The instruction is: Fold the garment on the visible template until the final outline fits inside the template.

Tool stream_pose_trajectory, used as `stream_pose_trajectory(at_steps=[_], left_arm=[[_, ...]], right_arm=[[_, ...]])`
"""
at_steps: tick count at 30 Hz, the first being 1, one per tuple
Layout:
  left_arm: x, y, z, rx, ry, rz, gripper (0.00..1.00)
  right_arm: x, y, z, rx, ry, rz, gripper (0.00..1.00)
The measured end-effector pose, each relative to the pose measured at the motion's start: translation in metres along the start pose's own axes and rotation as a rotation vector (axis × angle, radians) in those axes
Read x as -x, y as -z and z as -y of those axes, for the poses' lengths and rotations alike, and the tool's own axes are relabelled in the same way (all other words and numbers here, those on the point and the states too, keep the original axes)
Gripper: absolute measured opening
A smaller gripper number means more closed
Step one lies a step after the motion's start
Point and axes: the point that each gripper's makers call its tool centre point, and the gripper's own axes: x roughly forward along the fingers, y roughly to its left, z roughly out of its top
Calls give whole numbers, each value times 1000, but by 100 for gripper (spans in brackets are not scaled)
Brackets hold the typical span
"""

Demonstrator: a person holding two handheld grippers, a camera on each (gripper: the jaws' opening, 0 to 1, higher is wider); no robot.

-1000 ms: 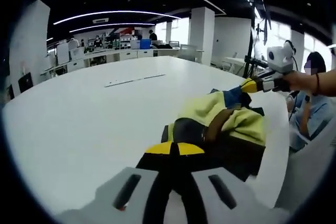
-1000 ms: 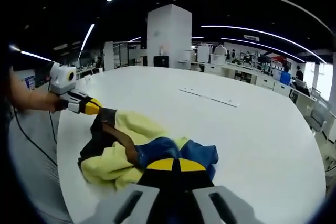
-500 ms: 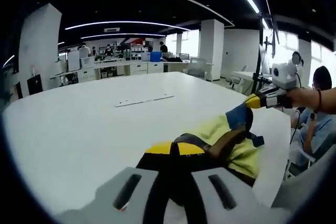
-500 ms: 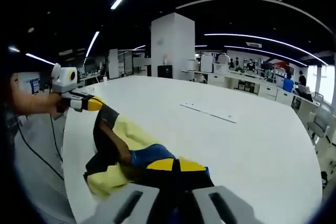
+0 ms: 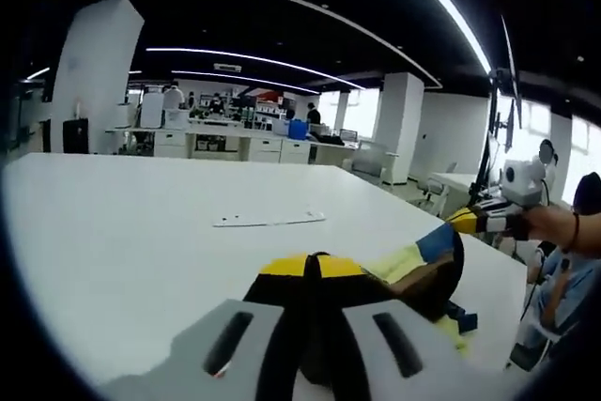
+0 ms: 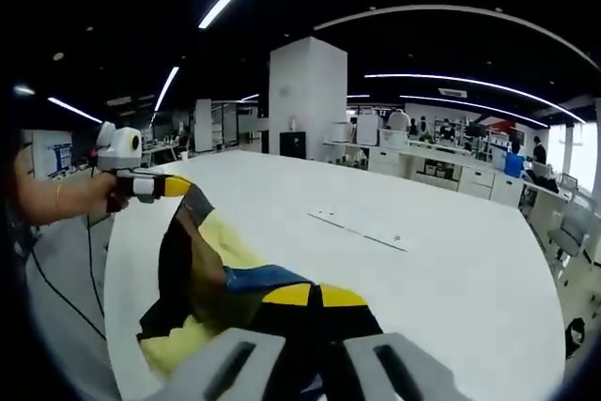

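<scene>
The garment (image 5: 424,268), a yellow, blue, black and brown piece, hangs bunched above the white table (image 5: 113,232). My left gripper (image 5: 313,268) is shut on one end of it, with cloth trailing to the right of the jaws. At the right of the left gripper view, my right gripper (image 5: 463,223) pinches the blue end. In the right gripper view the garment (image 6: 202,265) sags between my right gripper (image 6: 315,296), shut on it, and my left gripper (image 6: 172,186), held by a hand at the left. A thin pale strip (image 6: 362,229) lies on the table (image 6: 451,279).
The same pale strip (image 5: 268,220) lies mid-table in the left gripper view. The table edge (image 5: 512,274) runs close under the garment, with a seated person (image 5: 563,279) beyond it. Office desks (image 5: 235,143) and a white pillar (image 6: 303,96) stand far behind. A cable (image 6: 56,279) hangs at the left.
Both grippers have risen and lifted the garment off the table. It went from a heap lying on the surface to a strip stretched and hanging between them.
</scene>
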Motion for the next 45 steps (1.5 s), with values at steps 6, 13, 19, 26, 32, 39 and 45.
stream_pose_trajectory(at_steps=[6, 13, 19, 26, 32, 39, 45], left_arm=[[-21, -7, -9, 10, -21, -10, 0], [-47, -8, -16, 79, -21, -7, 0], [-71, 2, -30, 70, -59, -24, 0], [-92, 21, -50, 128, -84, -60, 0], [-110, 43, -66, 172, -134, -110, 0], [-135, 72, -77, 220, -156, -162, 0], [-146, 99, -86, 318, -182, -207, 0]], right_arm=[[-13, -8, 20, -1, 30, 2, 0], [-31, -16, 44, -13, 61, 6, 0], [-51, -5, 61, -67, 81, -37, 0], [-75, 12, 79, -105, 105, -75, 0], [-100, 31, 99, -149, 130, -119, 0], [-126, 59, 115, -158, 140, -185, 0], [-141, 81, 127, -186, 138, -230, 0]])
